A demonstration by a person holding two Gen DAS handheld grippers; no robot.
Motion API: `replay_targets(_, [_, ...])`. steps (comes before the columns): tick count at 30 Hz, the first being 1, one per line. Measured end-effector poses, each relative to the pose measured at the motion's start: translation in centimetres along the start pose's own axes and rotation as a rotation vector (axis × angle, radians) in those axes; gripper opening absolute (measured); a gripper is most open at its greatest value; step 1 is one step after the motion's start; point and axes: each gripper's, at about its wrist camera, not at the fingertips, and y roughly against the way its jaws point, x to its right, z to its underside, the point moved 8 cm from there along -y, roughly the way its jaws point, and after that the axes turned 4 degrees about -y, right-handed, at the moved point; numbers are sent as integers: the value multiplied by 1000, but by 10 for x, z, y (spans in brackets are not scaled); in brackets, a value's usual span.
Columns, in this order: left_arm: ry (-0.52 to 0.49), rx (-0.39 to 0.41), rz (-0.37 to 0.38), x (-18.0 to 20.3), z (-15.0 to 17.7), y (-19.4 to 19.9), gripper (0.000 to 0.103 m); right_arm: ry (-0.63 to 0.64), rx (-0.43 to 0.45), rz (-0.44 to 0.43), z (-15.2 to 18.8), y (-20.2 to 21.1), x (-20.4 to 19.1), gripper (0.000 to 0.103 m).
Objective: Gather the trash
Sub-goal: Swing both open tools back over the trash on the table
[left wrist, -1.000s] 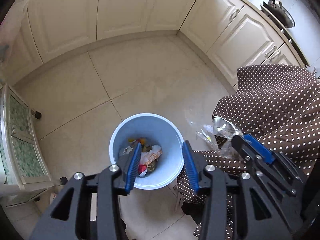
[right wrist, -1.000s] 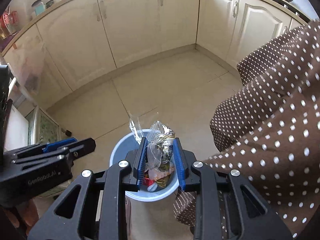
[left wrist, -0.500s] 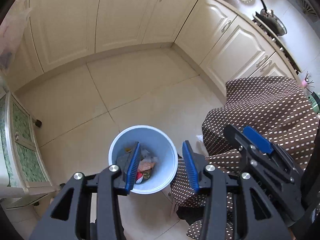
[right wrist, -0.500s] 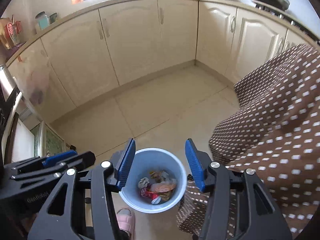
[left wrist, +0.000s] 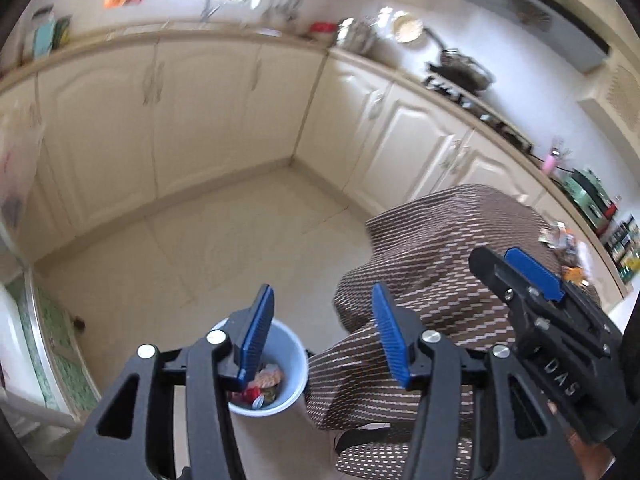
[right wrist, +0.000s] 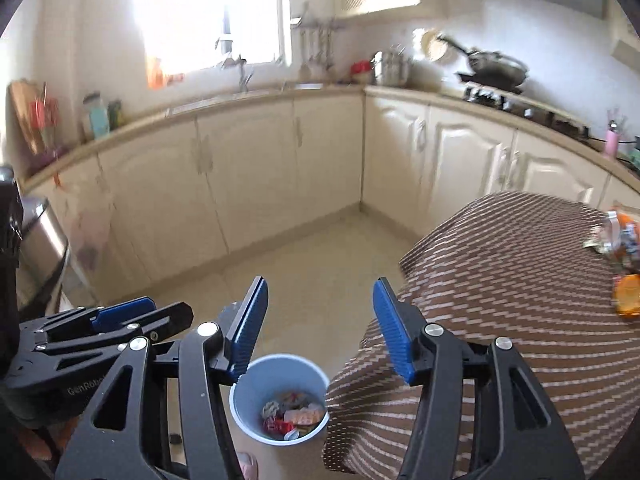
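A light blue bin (left wrist: pixel 294 364) (right wrist: pixel 280 364) stands on the floor beside the table, with several wrappers (right wrist: pixel 294 414) lying inside. My left gripper (left wrist: pixel 322 300) hangs high above it. Its jaws are opening and nothing is between them. My right gripper (right wrist: pixel 320 292) is also well above the bin, jaws opening and empty. Each gripper shows in the other's view: the right gripper (left wrist: pixel 494 258) at the right, the left gripper (right wrist: pixel 172 308) at the lower left. More wrappers (left wrist: pixel 560 240) (right wrist: pixel 620 240) lie at the far end of the brown dotted tablecloth (left wrist: pixel 440 260) (right wrist: pixel 520 280).
Cream cabinets (right wrist: pixel 260 184) run along the back and right, under a counter with jars, utensils and a pan on the stove (right wrist: pixel 492 68). A metal can (right wrist: pixel 40 240) stands at the left. A pink slipper (right wrist: pixel 248 464) is next to the bin. Tiled floor (left wrist: pixel 240 240) lies beyond.
The right gripper opened and let a crumpled clear wrapper drop into the bin. Both grippers then rose and tilted up, so the bin looks smaller and the counters came into view.
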Motion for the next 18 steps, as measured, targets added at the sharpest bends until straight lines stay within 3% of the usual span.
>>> replay_targets(5, [-87,34,72,70,-15,18,51,-49,81,56,-14,57,58,55])
replay_targets(9, [-218,31,126,148,-19,18,51,-115,118,133,-16,92,120,55])
replay_targets(18, [-445,-4,251,301,-7,-9,57,-293,130,324,4,151,266,57])
